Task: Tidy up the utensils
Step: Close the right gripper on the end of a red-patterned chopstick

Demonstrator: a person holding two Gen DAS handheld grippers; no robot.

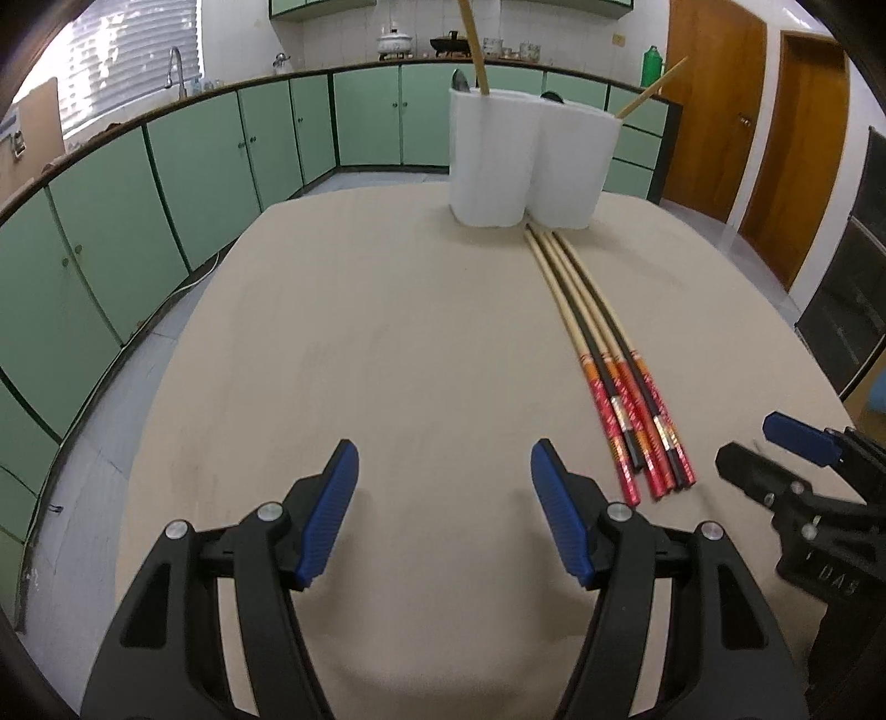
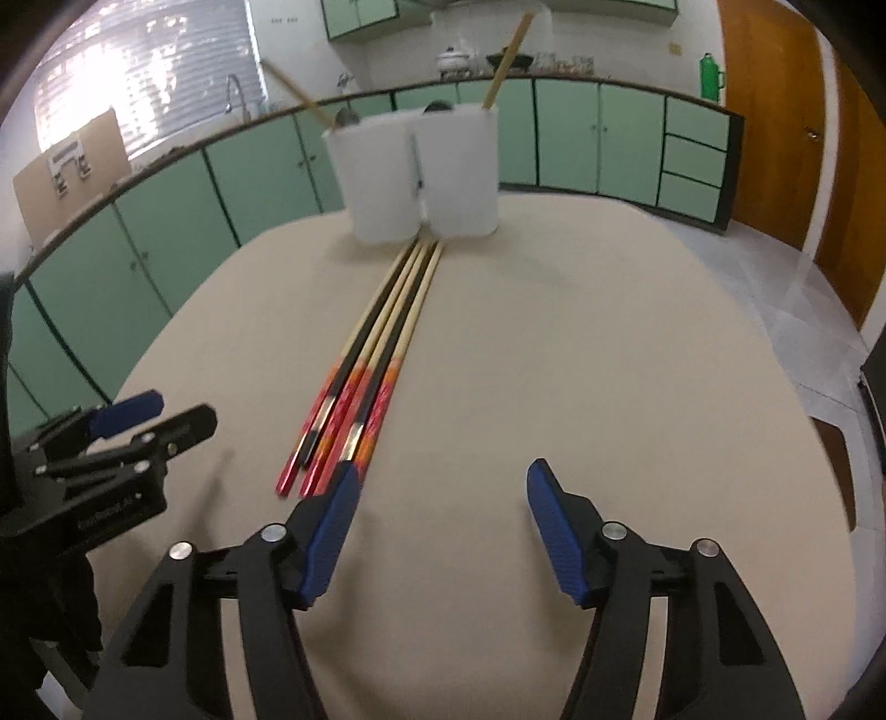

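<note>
Several chopsticks [image 1: 609, 360] [image 2: 376, 354] with red patterned handles lie side by side on the beige table [image 1: 332, 332], their tips touching a white two-compartment holder [image 1: 526, 160] [image 2: 415, 171] at the far edge. One pale chopstick [image 1: 473, 44] stands in each compartment, and dark utensil tips peek over the rim. My left gripper [image 1: 443, 459] is open over bare table, left of the handles. My right gripper [image 2: 443, 476] is open too, its left fingertip [image 2: 346, 482] just at the handle ends, with nothing between the pads. Each gripper shows in the other's view [image 1: 769, 451] [image 2: 160, 418].
Green kitchen cabinets [image 1: 194, 166] curve around the far and left sides, with a sink tap and a window above them. Wooden doors [image 1: 720, 111] stand at the right. The table drops off to the floor on the left.
</note>
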